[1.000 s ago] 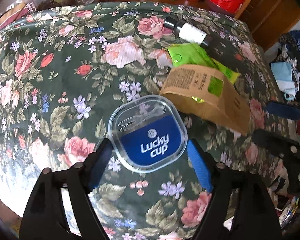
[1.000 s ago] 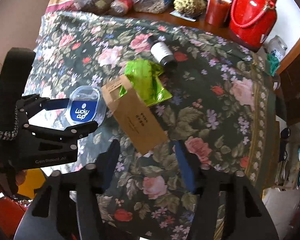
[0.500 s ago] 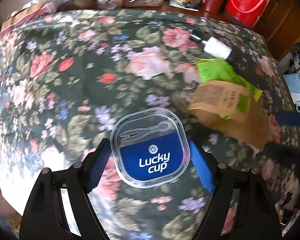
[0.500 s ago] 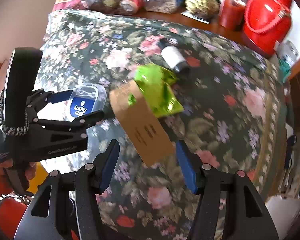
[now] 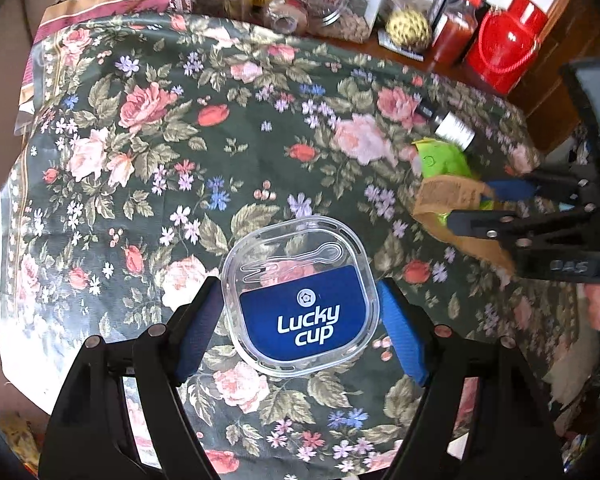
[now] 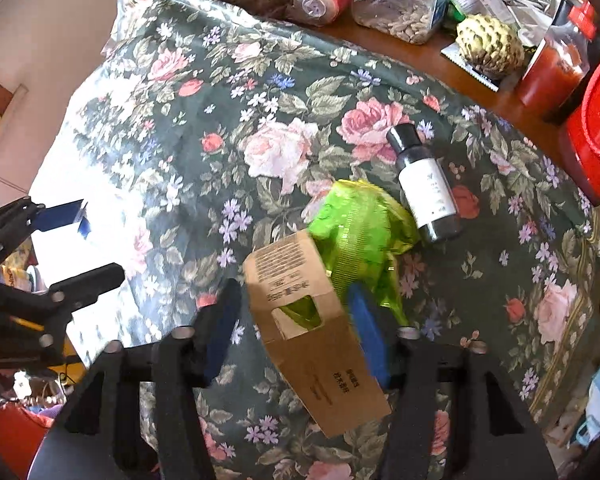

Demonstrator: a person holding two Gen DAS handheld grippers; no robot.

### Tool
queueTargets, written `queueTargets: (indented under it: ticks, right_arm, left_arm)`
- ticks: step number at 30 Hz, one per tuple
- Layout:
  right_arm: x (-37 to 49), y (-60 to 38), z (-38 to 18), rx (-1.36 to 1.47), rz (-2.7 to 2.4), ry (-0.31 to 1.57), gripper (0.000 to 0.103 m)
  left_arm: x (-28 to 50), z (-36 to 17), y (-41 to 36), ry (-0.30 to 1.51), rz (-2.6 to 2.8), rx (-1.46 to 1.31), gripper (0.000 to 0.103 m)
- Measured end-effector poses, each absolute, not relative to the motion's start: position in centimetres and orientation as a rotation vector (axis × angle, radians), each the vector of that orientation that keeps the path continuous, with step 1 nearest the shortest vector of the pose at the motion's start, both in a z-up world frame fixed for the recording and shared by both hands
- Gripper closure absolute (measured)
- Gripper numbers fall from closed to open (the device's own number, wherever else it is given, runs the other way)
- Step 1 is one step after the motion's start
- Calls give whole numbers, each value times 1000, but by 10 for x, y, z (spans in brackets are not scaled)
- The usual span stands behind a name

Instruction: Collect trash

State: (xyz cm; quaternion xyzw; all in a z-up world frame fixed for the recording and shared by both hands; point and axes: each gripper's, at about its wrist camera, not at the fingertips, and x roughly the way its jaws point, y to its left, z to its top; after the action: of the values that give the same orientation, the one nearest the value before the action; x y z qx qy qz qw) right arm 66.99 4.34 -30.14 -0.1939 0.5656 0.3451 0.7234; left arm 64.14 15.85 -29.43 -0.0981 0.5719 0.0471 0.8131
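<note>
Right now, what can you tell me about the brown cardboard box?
The brown cardboard box is a small, plain kraft carton with black printed text and a barcode-like block. A cutout window shows green inside. It lies tilted on the floral tablecloth, its far end over a crumpled green wrapper. The right gripper straddles it, jaws closing.

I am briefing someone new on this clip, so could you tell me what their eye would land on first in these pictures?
First, the clear Lucky Cup lid with its blue label, clamped between the blue pads of the left gripper above the floral tablecloth. Next, the brown cardboard box between the closing jaws of the right gripper, with a bright green wrapper poking out of it and a dark bottle lying just beyond.
</note>
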Motion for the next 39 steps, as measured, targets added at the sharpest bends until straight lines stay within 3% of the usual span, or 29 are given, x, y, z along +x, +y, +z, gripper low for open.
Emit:
queueTargets:
  ticks: [3,22,31,39]
  right_arm:
    - [665,43,-297,-417,766,1239,66]
    - [641,-61,-209,9,698,1057,66]
    - [624,-75,-215,-60,716,1054,66]
    - [566,-90,-184,-124,655,936,66]
  left_arm:
    - [638,-280,171,1201,92,-220,26]
    - [604,-195,111,1022,154,-267,26]
    - [551,-183,81,996,200,-296,27]
    - [507,-157,67,947,137,-284,28]
